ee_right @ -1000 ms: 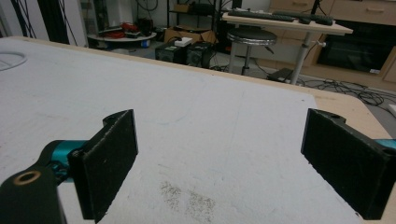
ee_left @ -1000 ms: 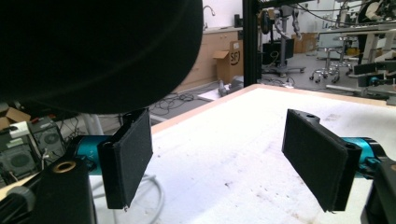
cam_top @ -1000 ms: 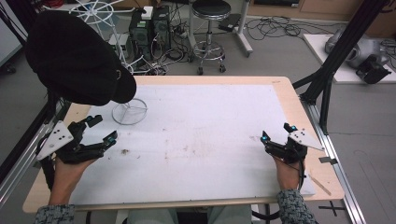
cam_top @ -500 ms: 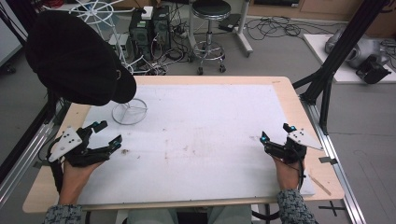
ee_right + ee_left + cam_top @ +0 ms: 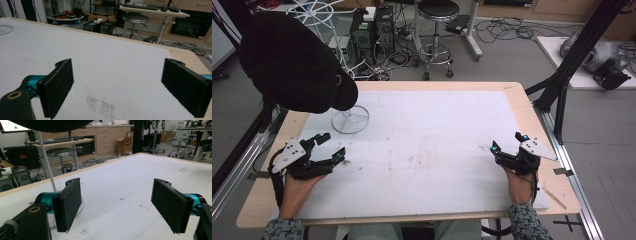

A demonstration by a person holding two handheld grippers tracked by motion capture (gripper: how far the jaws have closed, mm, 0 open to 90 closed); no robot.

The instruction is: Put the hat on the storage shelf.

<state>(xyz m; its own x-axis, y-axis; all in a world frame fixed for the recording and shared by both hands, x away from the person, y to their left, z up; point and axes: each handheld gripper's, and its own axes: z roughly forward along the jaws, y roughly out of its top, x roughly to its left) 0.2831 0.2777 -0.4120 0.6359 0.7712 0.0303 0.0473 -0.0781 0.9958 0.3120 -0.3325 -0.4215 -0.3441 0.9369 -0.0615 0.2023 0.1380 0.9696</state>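
A black cap rests on a white wire stand whose ring base sits on the white mat at the far left. My left gripper hovers open just in front of that base, nothing between its pads. In the left gripper view the stand's pole rises to the left of the jaws, under the cap's rim. My right gripper is open over the mat's right side; its view shows bare mat between the pads.
The wooden table edge borders the mat. Brown stains mark the mat's middle. A black frame post stands off the right edge. Behind the table are a stool, computer cases and cables on the floor.
My left gripper has slid a little to the right and slightly toward the near edge, staying open. The right gripper has hardly moved.
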